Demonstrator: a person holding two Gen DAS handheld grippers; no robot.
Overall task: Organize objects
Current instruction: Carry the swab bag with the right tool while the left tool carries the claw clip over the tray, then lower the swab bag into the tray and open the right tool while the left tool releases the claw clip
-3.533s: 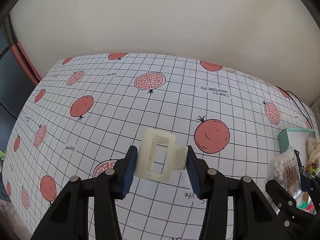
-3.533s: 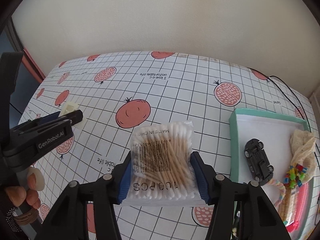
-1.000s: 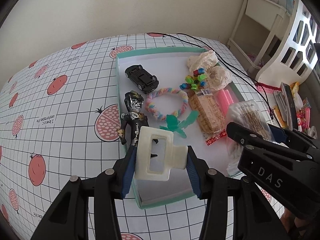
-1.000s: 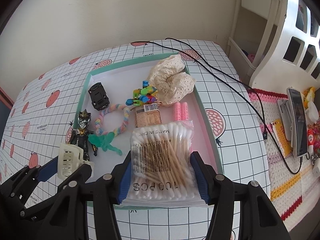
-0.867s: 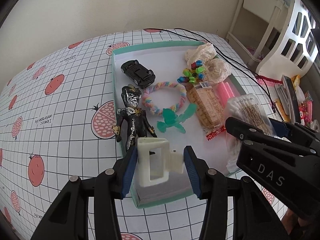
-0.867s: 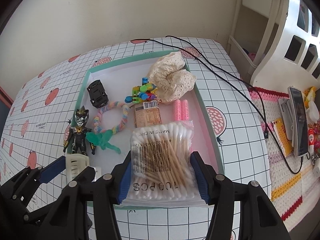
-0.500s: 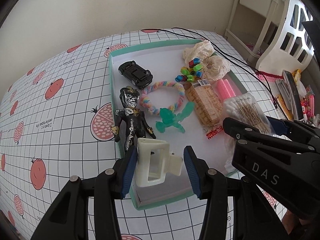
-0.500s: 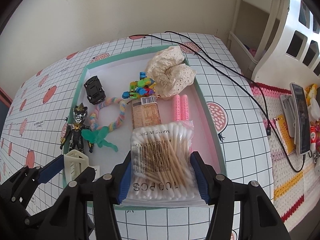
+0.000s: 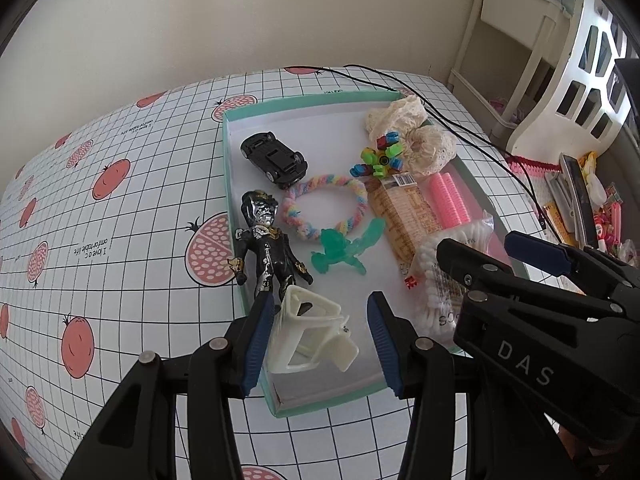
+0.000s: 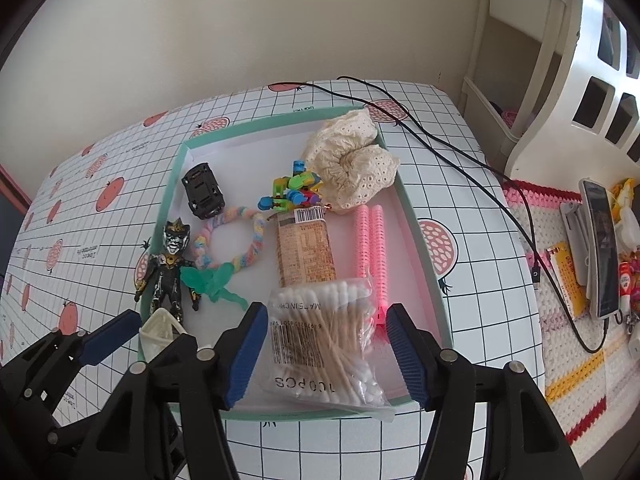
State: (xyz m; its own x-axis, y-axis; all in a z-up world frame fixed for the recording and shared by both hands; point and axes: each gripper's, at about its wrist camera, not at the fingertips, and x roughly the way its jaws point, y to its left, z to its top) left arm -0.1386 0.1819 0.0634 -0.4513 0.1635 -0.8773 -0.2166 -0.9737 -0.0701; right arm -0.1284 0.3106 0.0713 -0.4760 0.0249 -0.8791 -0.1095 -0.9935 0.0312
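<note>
Both hand-held grippers spread over teal tray (image 10: pixel 416 216): left hand-held gripper (image 9: pixel 320 340) around cream clip (image 9: pixel 310 334), right hand-held gripper (image 10: pixel 326 350) around cotton swab pack (image 10: pixel 320 344), 6 o'clock edge.

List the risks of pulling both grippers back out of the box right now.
The cream clip leans against the left gripper's left finger pad, so withdrawing may drag it over the teal box's near wall. The cotton swab bag overhangs that wall between the right gripper's open fingers and could slide out.
</note>
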